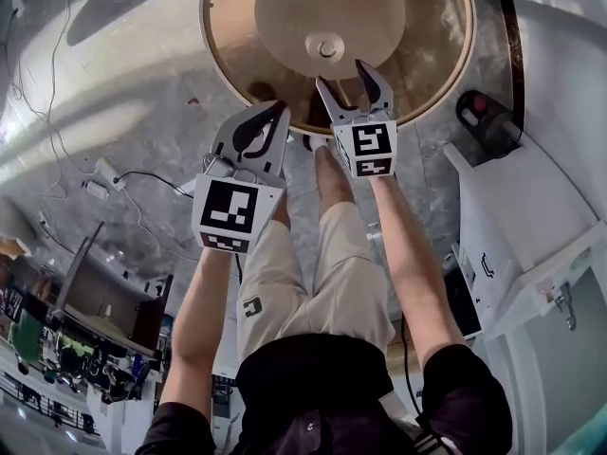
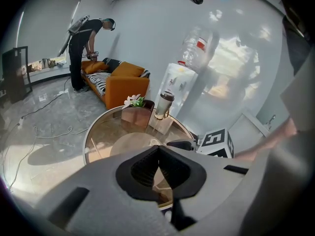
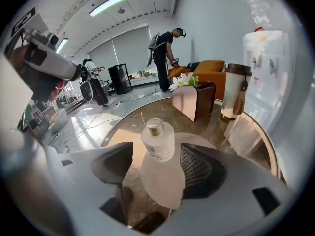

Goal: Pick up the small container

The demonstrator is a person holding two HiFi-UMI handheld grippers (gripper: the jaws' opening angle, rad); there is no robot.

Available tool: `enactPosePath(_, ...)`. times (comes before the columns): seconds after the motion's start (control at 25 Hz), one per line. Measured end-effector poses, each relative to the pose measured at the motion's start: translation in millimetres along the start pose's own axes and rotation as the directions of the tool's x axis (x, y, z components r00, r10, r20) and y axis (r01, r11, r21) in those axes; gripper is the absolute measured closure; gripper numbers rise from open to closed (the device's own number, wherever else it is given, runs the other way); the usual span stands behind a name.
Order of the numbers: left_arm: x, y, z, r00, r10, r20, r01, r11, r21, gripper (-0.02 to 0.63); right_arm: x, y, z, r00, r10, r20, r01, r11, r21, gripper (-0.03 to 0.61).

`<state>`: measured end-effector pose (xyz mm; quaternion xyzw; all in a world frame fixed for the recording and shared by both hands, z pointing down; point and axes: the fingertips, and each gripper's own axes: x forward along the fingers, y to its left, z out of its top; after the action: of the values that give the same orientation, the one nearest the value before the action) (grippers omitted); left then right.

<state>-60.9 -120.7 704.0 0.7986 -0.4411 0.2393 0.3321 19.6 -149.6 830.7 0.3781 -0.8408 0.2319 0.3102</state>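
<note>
The small container [image 1: 325,47] is a frosted white bottle with a gold cap, standing upright near the middle of a round glass table [image 1: 453,64]. In the right gripper view the bottle [image 3: 158,141] stands in the gap between the jaws, near their tips, and neither pad touches it. My right gripper [image 1: 343,74] is open over the table's near edge. My left gripper [image 1: 273,114] is beside it on the left, just off the table's rim. Its jaws [image 2: 158,150] are shut with nothing held.
A brown box with flowers [image 3: 194,100] and a tumbler with a strap [image 3: 235,90] stand at the table's far side. A water dispenser [image 3: 266,68] and a white cabinet [image 1: 531,226] are on the right. Cables [image 1: 123,178] lie on the floor; a person [image 2: 88,48] stands by an orange sofa [image 2: 123,80].
</note>
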Motion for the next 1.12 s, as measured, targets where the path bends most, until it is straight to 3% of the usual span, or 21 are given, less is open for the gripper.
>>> enactPosePath(0.32,13,15,-8,0.999,-0.03,-0.033,0.031,0.999,0.027,0.595,36,-2,-7,0.999,-0.039,-0.007,0.039,0.999,0.02,0.255)
enactPosePath(1.12,20,30,-23,0.994,-0.064,-0.093,0.07,0.996,0.055,0.595,74,-10,-2,0.995,-0.098,-0.019,0.098,0.995,0.012,0.255)
